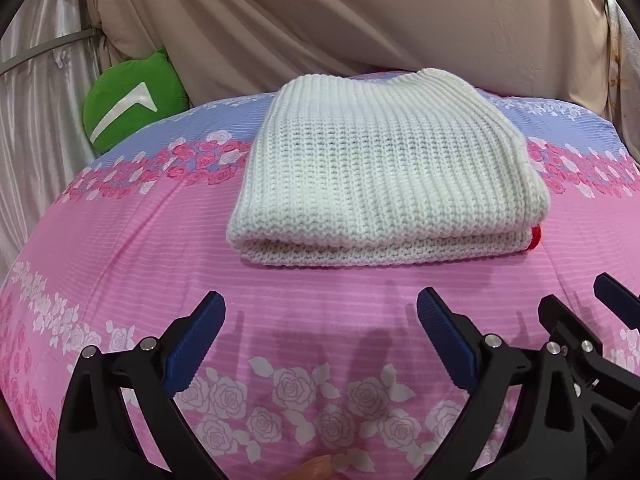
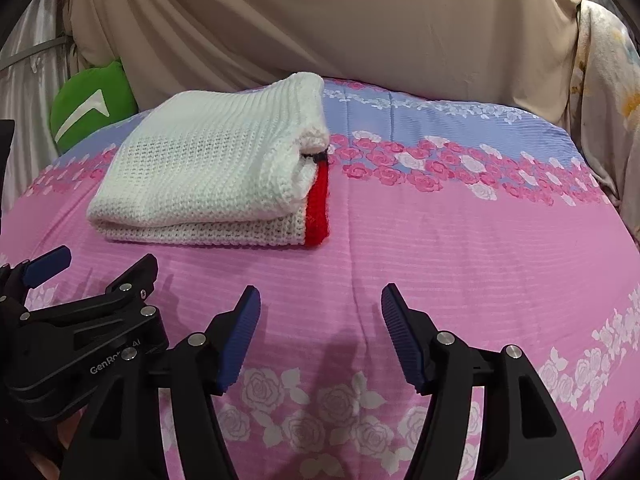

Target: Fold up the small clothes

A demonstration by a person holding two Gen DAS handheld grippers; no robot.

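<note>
Folded white knit on a pink floral bed

The knit garment [image 2: 208, 172] lies upper left, red trim on its right edge; right claw [image 2: 320, 320] gapes empty at bottom centre.

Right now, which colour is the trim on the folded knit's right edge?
Red, on the white knit garment; the trim shows best in the right wrist view.

Pink rose-print bedsheet [image 1: 120, 240], beige draped cloth [image 1: 320, 20] behind, green cushion [image 1: 128, 104]

White knit sweater [image 1: 384, 168] w/ red trim, folded flat, lying mid-bed.
</note>
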